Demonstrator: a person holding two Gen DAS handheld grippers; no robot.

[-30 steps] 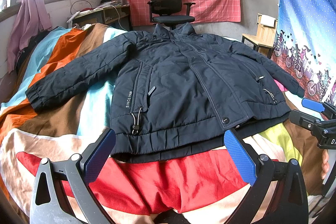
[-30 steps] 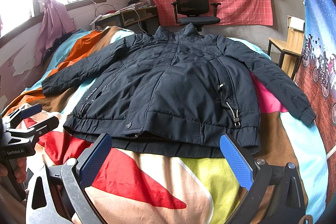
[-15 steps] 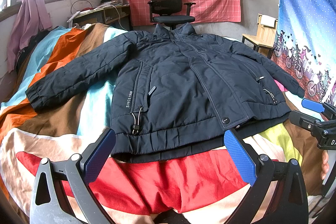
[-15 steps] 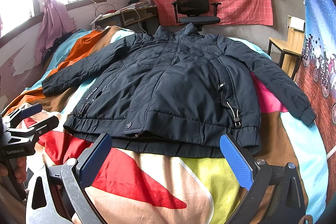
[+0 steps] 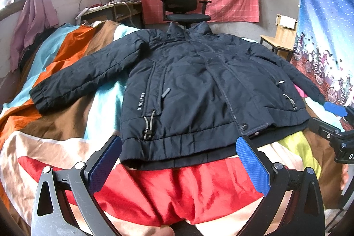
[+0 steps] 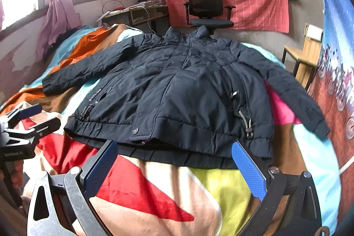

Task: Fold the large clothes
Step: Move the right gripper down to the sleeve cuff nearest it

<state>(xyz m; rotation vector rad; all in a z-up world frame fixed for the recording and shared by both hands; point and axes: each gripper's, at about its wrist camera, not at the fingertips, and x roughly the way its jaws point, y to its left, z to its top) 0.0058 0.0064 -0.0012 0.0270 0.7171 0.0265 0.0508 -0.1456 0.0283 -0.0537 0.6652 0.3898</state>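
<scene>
A dark navy padded jacket [image 5: 199, 90] lies flat and front up on the bed, sleeves spread to both sides, collar toward the far end. It also shows in the right wrist view [image 6: 188, 94]. My left gripper [image 5: 178, 158] is open and empty, held just short of the jacket's hem at its left half. My right gripper [image 6: 174, 163] is open and empty, just short of the hem at its right half. Each gripper shows at the edge of the other's view: the right gripper [image 5: 331, 121] and the left gripper [image 6: 28, 123].
The bed has a multicoloured blanket [image 5: 154, 187] in red, orange, brown and teal. A black office chair [image 5: 183, 6] stands beyond the bed's far end. A wooden chair [image 5: 278, 37] is at the right, a desk [image 5: 110, 12] at the back left.
The right wrist view has shifted slightly, with a little blur at the right sleeve. The jacket and the left gripper have not visibly moved.
</scene>
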